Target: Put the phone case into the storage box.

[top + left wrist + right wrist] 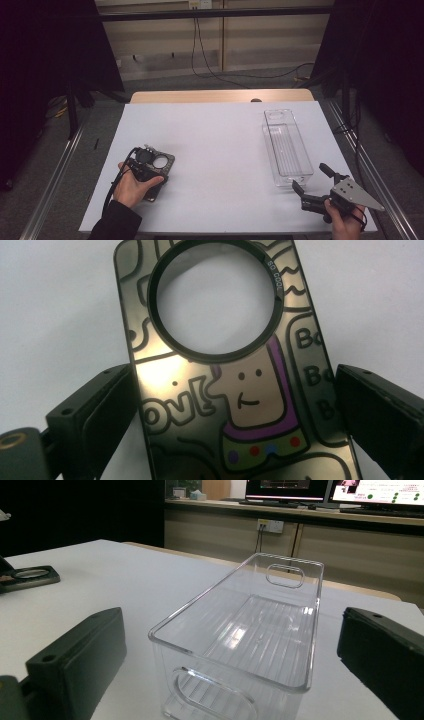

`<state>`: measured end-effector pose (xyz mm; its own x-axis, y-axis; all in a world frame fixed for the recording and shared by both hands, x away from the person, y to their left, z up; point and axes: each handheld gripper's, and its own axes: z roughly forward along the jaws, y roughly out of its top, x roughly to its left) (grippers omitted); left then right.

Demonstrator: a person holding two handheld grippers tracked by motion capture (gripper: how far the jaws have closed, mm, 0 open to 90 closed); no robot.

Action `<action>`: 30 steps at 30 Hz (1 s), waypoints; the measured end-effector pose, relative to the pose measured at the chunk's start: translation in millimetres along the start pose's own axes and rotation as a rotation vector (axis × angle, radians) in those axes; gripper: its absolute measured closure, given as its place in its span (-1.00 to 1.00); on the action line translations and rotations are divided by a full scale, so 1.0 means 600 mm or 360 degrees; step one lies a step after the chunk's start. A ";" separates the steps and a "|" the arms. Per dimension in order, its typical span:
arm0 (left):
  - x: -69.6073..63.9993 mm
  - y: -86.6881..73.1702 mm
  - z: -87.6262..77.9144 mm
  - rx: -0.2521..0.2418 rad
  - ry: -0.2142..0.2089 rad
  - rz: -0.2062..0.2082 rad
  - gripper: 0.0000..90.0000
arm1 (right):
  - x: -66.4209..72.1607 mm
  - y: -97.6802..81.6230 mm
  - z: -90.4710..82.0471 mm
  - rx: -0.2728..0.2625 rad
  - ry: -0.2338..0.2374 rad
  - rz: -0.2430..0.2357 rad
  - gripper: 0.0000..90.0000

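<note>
A dark phone case (240,390) with cartoon drawings and a round camera hole lies flat on the white table. My left gripper (235,405) has one black jaw against each long side of the case, so it is shut on it. From above, the case (161,162) sticks out past the left hand at the front left, with the left gripper (149,169) under that hand. An empty clear plastic bin (285,145) stands at the right. My right gripper (309,176) is open just short of the bin's near end (250,630), nothing between its jaws.
A white sheet (215,140) covers the table, with a wooden strip along its far edge. Metal rails run down both sides. In the right gripper view the phone case (30,576) lies far off to the left. Cables hang on the wall behind.
</note>
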<state>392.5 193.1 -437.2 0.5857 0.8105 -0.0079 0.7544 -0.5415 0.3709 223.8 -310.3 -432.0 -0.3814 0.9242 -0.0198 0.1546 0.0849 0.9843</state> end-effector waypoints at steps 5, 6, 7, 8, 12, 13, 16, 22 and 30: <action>-0.003 0.004 -0.003 0.0029 0.0006 -0.0005 -0.81 | -0.001 0.000 0.000 0.0003 0.0001 -0.0001 -1.00; -0.003 0.004 -0.003 0.0034 0.0003 -0.0005 -0.80 | -0.001 0.000 0.000 0.0003 0.0002 -0.0001 -1.00; -0.004 0.004 -0.003 0.0025 0.0008 -0.0010 -0.80 | -0.001 0.000 0.000 0.0005 0.0002 0.0001 -1.00; -0.004 0.004 -0.004 0.0025 0.0004 -0.0010 -0.80 | -0.001 0.000 0.000 0.0005 0.0002 0.0000 -1.00; -0.005 0.003 -0.005 0.0014 0.0002 -0.0008 -0.77 | 0.000 0.000 0.000 0.0005 0.0001 0.0000 -1.00; -0.005 0.002 -0.006 0.0009 0.0000 -0.0012 -0.77 | 0.000 0.000 0.000 0.0003 0.0001 0.0001 -1.00; -0.004 0.002 -0.008 0.0000 -0.0006 0.0007 -0.72 | -0.001 0.000 0.000 0.0003 -0.0001 0.0002 -1.00; -0.003 0.000 -0.009 -0.0011 -0.0014 -0.0004 -0.72 | -0.001 0.000 0.000 0.0003 0.0001 0.0000 -1.00; 0.007 -0.003 -0.019 -0.0094 -0.0076 -0.0024 -0.72 | -0.001 0.000 0.000 0.0004 0.0001 0.0000 -1.00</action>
<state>390.0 200.0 -427.3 0.5888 0.8062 -0.0577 0.7454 -0.5140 0.4244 224.0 -310.6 -432.1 -0.3820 0.9239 -0.0200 0.1568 0.0861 0.9839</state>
